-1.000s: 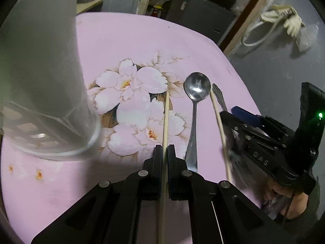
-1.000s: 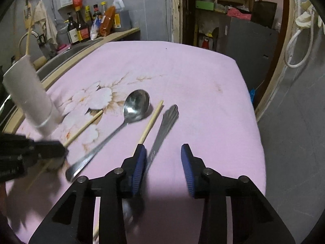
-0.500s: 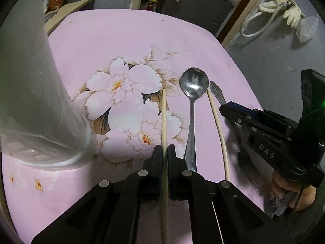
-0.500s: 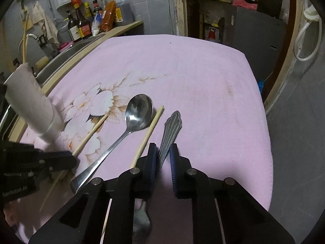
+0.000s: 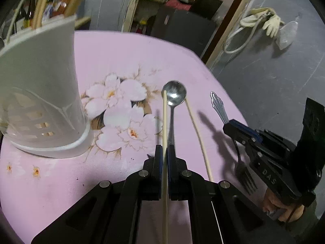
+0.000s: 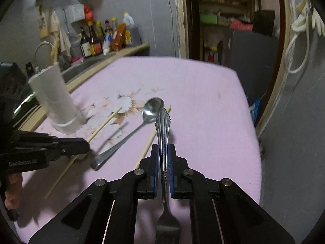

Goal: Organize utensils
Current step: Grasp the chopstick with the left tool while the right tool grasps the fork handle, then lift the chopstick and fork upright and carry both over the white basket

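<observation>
One spoon (image 5: 174, 95) lies between two chopsticks.

Two loose chopsticks: one chopstick (image 5: 165, 122) clamped in a gripper, a second chopstick (image 5: 198, 134) lying on the pink cloth (image 5: 121, 57) toward its right edge. One spoon (image 5: 173, 95) lies between them. One fork (image 6: 163, 134) is held off the cloth. One white utensil holder (image 5: 40, 93) stands near the left edge, with several sticks in it, too blurred to count. Two grippers: the left gripper (image 5: 164, 154) and the right gripper (image 6: 163, 154).
</observation>
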Demonstrator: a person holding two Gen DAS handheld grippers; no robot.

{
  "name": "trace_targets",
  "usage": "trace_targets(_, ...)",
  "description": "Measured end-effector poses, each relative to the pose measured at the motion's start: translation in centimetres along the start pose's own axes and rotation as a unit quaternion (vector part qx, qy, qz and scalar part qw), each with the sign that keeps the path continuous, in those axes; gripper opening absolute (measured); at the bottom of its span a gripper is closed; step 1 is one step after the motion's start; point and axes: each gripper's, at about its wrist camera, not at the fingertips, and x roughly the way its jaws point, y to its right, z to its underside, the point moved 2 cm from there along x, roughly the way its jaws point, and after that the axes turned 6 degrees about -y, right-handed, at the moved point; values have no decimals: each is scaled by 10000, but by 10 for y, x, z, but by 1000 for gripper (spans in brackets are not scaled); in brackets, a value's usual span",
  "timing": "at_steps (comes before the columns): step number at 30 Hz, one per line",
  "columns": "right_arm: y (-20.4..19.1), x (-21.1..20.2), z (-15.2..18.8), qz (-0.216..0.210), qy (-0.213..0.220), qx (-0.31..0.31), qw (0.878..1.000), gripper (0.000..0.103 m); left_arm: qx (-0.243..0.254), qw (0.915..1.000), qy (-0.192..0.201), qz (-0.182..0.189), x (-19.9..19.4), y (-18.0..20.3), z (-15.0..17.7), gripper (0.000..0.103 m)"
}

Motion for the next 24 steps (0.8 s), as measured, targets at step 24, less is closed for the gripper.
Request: trace_targets(24, -12, 32, 15, -240, -1753, -885, 9802, 11, -163, 9964, -794, -239, 20, -11, 2, 3)
